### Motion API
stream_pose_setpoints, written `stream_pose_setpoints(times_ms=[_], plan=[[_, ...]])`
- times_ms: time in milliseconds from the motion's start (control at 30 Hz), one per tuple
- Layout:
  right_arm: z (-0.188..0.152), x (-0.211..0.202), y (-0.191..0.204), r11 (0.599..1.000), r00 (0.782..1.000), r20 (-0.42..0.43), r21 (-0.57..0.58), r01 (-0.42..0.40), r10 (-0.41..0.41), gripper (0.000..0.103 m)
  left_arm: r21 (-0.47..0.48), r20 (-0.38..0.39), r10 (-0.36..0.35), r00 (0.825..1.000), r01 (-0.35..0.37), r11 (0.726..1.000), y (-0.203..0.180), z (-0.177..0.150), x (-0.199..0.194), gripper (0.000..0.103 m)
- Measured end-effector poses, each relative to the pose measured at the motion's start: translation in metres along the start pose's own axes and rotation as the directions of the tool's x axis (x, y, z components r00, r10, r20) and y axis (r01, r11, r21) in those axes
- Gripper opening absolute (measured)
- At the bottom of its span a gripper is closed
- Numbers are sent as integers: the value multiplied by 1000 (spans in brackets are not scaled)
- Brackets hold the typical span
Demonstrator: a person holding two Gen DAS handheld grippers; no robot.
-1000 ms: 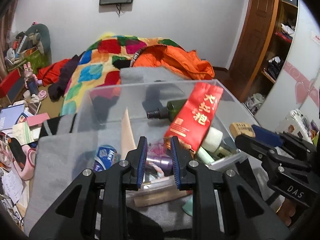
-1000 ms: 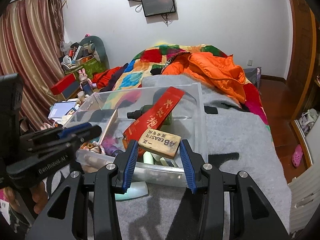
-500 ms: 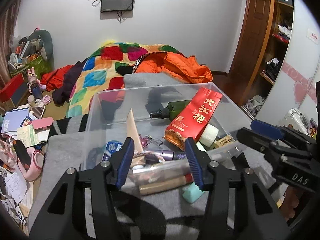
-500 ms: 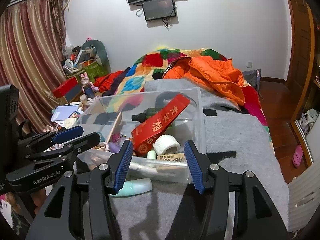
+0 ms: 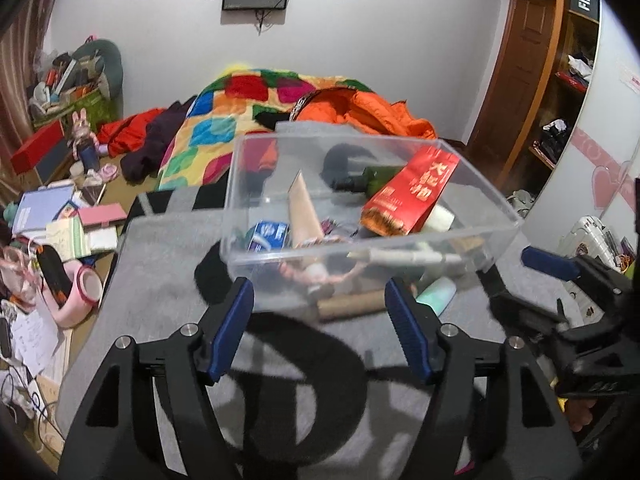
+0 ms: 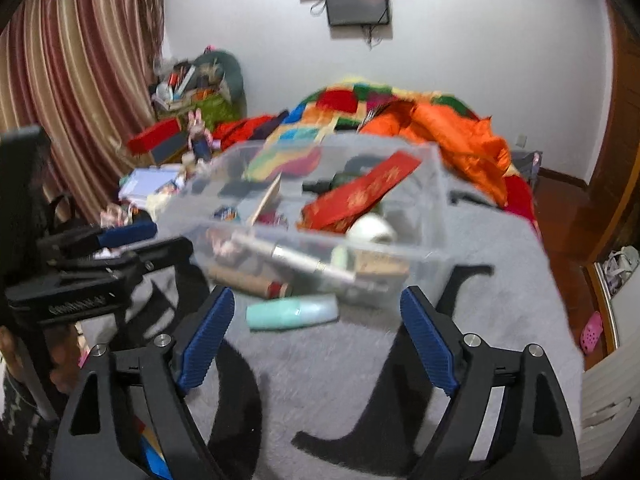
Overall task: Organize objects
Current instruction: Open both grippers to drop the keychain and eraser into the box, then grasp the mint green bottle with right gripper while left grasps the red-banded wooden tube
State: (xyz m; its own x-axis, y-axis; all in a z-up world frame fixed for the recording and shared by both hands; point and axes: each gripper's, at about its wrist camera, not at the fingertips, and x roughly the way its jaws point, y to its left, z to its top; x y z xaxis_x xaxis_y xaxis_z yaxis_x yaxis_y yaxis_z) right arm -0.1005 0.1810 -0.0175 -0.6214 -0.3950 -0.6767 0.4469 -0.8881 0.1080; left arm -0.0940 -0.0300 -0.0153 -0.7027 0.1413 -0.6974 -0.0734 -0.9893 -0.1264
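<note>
A clear plastic bin (image 5: 496, 236) stands on a grey blanket (image 5: 168, 280) and holds a red packet (image 5: 412, 196), a dark green bottle (image 5: 368, 178), a white tape roll (image 6: 370, 230), an eraser block and other small items. A mint green tube (image 6: 292, 312) lies on the blanket in front of the bin, beside a brown cardboard tube (image 5: 352, 306). My left gripper (image 5: 320, 328) is open and empty, just short of the bin's near wall. My right gripper (image 6: 316, 328) is open and empty, near the mint tube. The right wrist view is blurred.
A bed with a patchwork quilt (image 5: 224, 120) and an orange jacket (image 5: 372, 112) lies behind the bin. Books, boxes and clutter (image 5: 60, 220) cover the floor at left. A wooden door and shelves (image 5: 560, 80) stand at right. Curtains (image 6: 72, 80) hang at far left.
Both grippers have opened and pulled back from the bin. The right one has let the eraser block go into the bin; the left one has let go of what it held there.
</note>
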Motion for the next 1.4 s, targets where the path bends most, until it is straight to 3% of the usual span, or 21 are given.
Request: stream_pose_setpoints(times_ms=[233,433,500,600,700,867,1100,1400], plan=[[-10,50,11,999,988,-151,-37,-29,23,83,-10,-60,22,998,-23,1000,11,-17,10,72],[-7,73,16,997,981,-196,-73,-30,15,83,-54,-83,14,996,-19,998,22,-25,14,77],[-9,75,16,997,982,-188,-73,-20,6,83,-59,-92,12,996,-17,998,22,-25,16,77],[-12,70,14,997,985,-169,-73,-29,17,71,-58,-109,6,994,-13,998,17,-24,21,78],[-17,61,5,998,988,-151,-43,-49,42,71,-44,-125,5,992,-11,999,6,-23,28,79],[-22,38,-21,996,992,-101,47,-74,79,71,-17,-138,24,990,-26,1000,-17,-18,39,94],[-25,7,-50,989,996,-19,121,-89,92,71,-4,-212,36,977,-38,999,-44,-11,67,94],[-28,8,-57,985,992,-9,123,-123,125,71,-43,-234,109,966,-122,992,-57,-4,86,95]])
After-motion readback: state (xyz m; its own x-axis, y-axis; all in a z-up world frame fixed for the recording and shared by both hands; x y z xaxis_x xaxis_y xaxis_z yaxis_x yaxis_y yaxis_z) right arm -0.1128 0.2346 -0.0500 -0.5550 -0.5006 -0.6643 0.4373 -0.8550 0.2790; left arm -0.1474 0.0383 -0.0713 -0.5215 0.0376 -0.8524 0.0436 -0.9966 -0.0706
